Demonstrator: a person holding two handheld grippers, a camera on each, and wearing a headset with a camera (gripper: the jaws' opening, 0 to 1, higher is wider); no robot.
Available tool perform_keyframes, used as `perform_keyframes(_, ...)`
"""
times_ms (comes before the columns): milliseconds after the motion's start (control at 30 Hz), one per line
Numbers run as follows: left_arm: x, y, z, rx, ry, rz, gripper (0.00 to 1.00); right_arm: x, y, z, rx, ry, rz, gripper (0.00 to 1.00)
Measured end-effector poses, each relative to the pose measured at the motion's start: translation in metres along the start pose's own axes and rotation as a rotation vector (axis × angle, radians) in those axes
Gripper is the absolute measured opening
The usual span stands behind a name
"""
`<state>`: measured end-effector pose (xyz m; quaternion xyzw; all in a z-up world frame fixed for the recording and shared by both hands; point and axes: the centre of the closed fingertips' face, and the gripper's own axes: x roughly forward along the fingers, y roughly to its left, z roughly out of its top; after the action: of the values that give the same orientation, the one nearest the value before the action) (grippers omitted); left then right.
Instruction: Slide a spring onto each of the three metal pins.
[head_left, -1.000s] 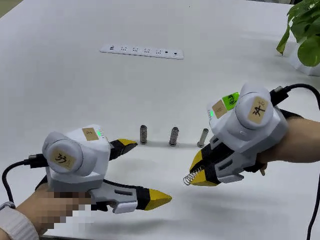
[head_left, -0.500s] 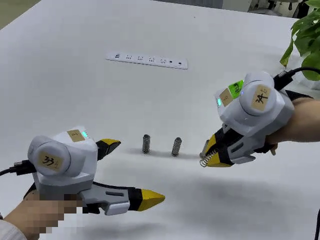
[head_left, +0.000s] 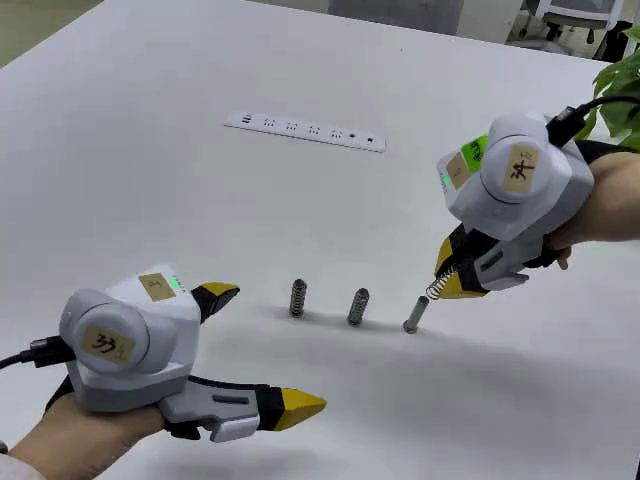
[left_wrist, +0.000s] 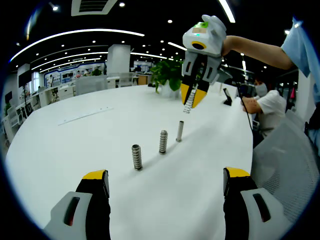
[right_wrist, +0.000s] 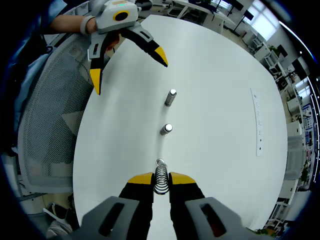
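the right gripper (head_left: 447, 285) is clamped on a spring (head_left: 438, 284), tilted, hanging just above the bare pin (head_left: 411, 315) and not touching it. that pin ends a row standing mid-surface, well clear of the edges. best to line the coil's open end over the pin's tip, then lower straight. the left gripper (head_left: 265, 347), jaws apart, rests toward the near edge.

Pins (head_left: 358, 306) in row, power strip (head_left: 304, 131) behind
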<state>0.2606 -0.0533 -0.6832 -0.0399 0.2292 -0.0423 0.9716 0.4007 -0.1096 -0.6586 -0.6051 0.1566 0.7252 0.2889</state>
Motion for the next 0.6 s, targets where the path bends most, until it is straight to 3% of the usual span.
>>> perform_keyframes(100,0.000,0.001,0.000,0.002,0.001,0.002,0.96,0.002,-0.005,-0.005,-0.025,0.041,-0.001,0.13)
perform_keyframes(600,-0.002,0.000,0.006,-0.002,-0.019,0.009,0.95,0.019,-0.005,-0.005,-0.071,0.104,0.047,0.13)
